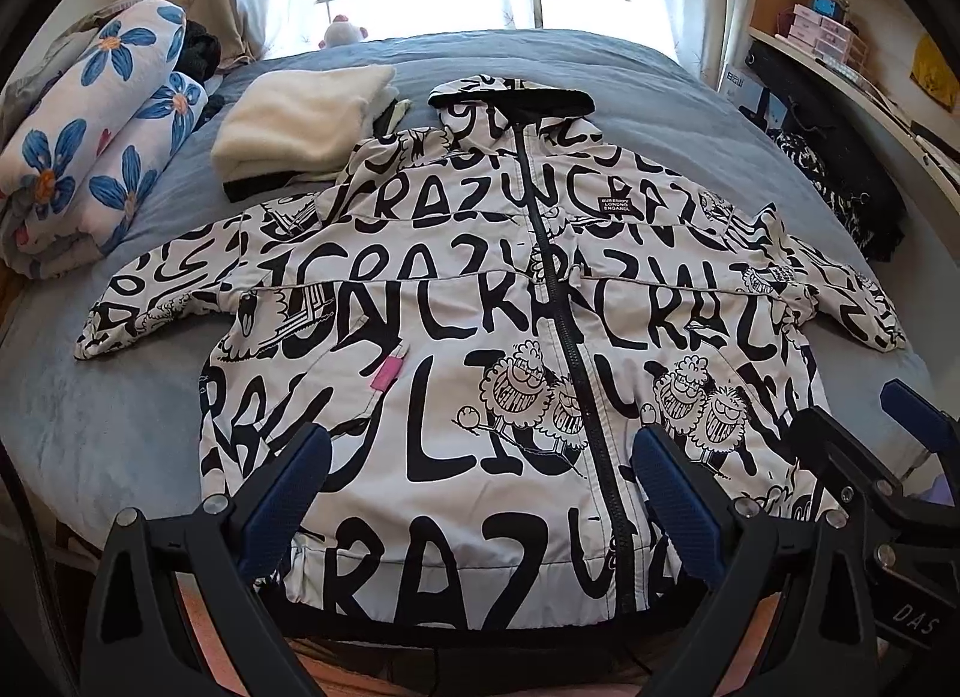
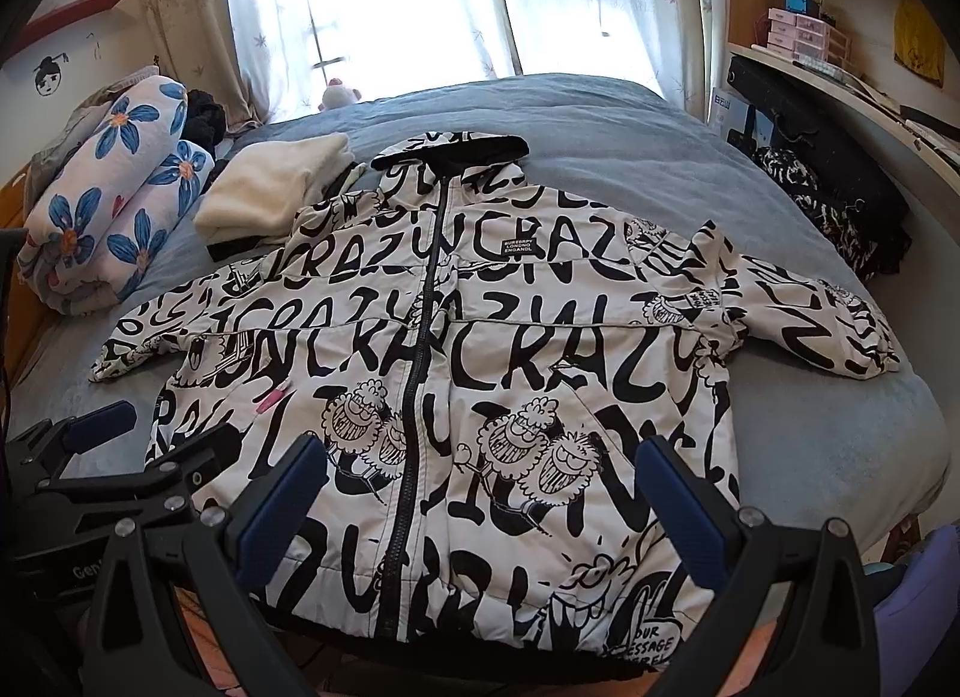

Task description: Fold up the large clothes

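Note:
A white hooded jacket [image 1: 480, 307] with black lettering and cartoon prints lies flat and zipped, front up, on the blue bed, sleeves spread to both sides. It also shows in the right wrist view [image 2: 480, 349]. My left gripper [image 1: 480, 475] is open and empty, held above the jacket's lower hem. My right gripper [image 2: 480, 487] is open and empty, held above the hem a little to the right. The right gripper shows at the left wrist view's right edge [image 1: 888, 457], and the left gripper at the right wrist view's left edge [image 2: 120, 451].
A folded cream garment [image 1: 300, 115] lies by the jacket's left shoulder. A rolled flower-print quilt [image 1: 102, 121] lies at the bed's left. Dark clothes [image 1: 840, 181] sit at the bed's right edge, beside a curved desk [image 2: 852, 91] and shelves. A curtained window stands behind the bed [image 1: 150, 397].

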A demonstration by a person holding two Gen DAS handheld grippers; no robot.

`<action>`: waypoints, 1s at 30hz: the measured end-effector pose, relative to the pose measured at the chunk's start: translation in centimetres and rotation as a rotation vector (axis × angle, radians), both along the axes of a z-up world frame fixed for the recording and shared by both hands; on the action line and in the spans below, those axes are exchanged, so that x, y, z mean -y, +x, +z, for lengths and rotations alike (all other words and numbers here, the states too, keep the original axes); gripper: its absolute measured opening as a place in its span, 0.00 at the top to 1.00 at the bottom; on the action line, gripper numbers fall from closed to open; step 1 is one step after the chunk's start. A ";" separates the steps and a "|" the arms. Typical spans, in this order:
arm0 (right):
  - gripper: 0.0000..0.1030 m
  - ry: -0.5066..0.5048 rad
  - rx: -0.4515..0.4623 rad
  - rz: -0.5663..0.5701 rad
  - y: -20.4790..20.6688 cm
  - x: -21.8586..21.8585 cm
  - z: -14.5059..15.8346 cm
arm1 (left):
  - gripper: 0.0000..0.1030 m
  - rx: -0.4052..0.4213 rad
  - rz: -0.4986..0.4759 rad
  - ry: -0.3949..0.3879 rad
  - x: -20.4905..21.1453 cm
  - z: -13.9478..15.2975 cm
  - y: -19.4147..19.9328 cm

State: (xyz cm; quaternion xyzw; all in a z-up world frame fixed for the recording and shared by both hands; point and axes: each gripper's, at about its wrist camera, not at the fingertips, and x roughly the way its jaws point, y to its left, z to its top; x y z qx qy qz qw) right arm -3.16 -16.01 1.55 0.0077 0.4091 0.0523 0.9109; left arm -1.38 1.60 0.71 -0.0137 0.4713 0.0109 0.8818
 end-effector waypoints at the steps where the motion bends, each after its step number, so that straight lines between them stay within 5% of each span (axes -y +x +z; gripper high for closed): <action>1: 0.00 -0.001 0.002 0.001 0.0 0.1 0.1 | 0.03 0.001 -0.001 0.004 0.1 0.1 0.1; 16: 0.00 -0.046 0.055 -0.016 0.9 1.9 1.7 | 0.03 0.086 -0.036 -0.076 1.5 2.9 2.1; 30: 0.00 -0.218 0.181 -0.145 3.6 9.5 6.3 | 0.03 0.150 -0.215 -0.046 9.9 6.2 8.1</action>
